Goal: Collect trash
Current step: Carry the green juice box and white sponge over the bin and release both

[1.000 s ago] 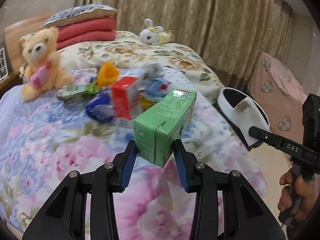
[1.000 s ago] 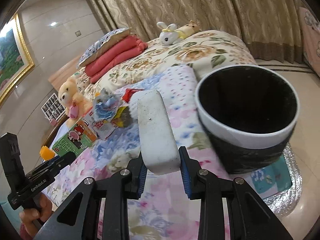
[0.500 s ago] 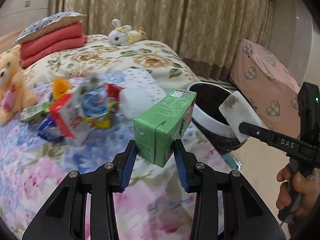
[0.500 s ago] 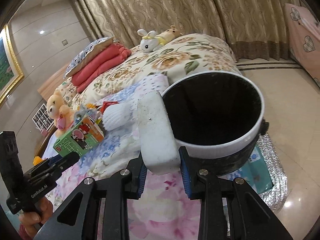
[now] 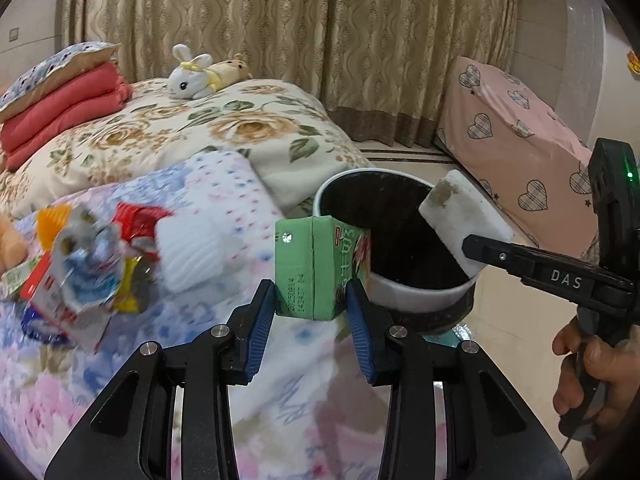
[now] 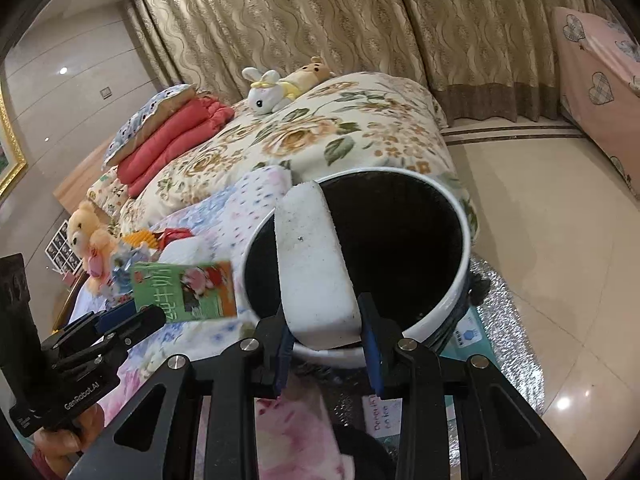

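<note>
A bed (image 5: 248,128) covered with a rose-patterned quilt and a blue-and-pink flowered blanket fills most of both views, with patterned beige curtains (image 5: 280,32) hung behind it. Folded red bedding (image 5: 60,108) under a dotted pillow is stacked at the head end, and a white plush rabbit (image 5: 190,78) is laid on the quilt. A teddy bear (image 6: 90,240) is seen at the far side of the blanket.

Beside the bed, on the floor, a black trash bin (image 5: 404,288) with a white rim is stood on a silver mat (image 6: 504,320).

A pile of trash (image 5: 88,264), made up of crumpled wrappers, a red carton, an orange piece and a white ribbed item, is left on the blanket.

A white foam block (image 6: 312,268) is clamped between the pads of the right gripper (image 6: 326,344) and is held over the bin's mouth. A green drink carton (image 5: 316,268) is gripped at its lower end by the left gripper (image 5: 310,312), just beside the bin's near rim and above the blanket. Part of a hand (image 5: 592,376) is seen on the right gripper's handle.
</note>
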Demonstrator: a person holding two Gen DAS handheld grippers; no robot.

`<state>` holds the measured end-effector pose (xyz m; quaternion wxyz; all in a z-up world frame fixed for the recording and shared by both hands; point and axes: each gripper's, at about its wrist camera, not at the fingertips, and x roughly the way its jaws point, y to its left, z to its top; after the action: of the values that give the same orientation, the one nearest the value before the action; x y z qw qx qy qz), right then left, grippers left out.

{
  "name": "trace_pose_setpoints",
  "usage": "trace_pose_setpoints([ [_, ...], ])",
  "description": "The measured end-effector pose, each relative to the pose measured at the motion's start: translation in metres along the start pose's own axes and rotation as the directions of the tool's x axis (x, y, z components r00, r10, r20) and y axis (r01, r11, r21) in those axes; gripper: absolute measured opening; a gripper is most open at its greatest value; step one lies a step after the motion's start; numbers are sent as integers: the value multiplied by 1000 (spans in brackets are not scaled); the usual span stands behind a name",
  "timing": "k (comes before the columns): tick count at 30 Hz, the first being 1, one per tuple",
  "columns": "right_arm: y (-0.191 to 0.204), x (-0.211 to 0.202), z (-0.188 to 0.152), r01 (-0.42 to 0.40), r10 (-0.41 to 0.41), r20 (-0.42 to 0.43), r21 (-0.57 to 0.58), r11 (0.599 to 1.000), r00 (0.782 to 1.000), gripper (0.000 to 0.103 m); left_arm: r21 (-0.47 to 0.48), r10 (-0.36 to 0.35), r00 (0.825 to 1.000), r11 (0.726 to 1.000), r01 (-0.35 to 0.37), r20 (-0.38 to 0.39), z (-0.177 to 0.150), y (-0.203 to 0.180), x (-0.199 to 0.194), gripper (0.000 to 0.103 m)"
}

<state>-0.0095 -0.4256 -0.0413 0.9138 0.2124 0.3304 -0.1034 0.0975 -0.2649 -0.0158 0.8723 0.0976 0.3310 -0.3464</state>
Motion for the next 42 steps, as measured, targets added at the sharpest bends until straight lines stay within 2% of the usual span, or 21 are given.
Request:
trace_pose_setpoints([
  [11, -18, 6, 13, -1, 1, 1, 21, 1000, 1000, 31, 3, 11, 997, 1000, -11, 72, 27, -2, -3, 34],
  [22, -23, 10, 22, 1, -1, 5, 29, 1000, 1000, 31, 42, -55, 992, 998, 51, 117, 49, -30, 4, 33],
  [29, -29, 11, 27, 20, -21, 8, 37, 999, 1000, 31, 14, -113, 985, 994, 112, 132, 60, -37, 18, 33],
  [40, -31, 20, 26, 45, -44, -19, 34, 998, 999, 36, 7, -113, 994, 994, 113, 6, 29, -30, 45, 34],
  [42, -32, 22, 25, 58, -56, -30, 41, 997, 998, 42, 12, -104, 994, 994, 104, -10, 24, -27, 46, 46],
])
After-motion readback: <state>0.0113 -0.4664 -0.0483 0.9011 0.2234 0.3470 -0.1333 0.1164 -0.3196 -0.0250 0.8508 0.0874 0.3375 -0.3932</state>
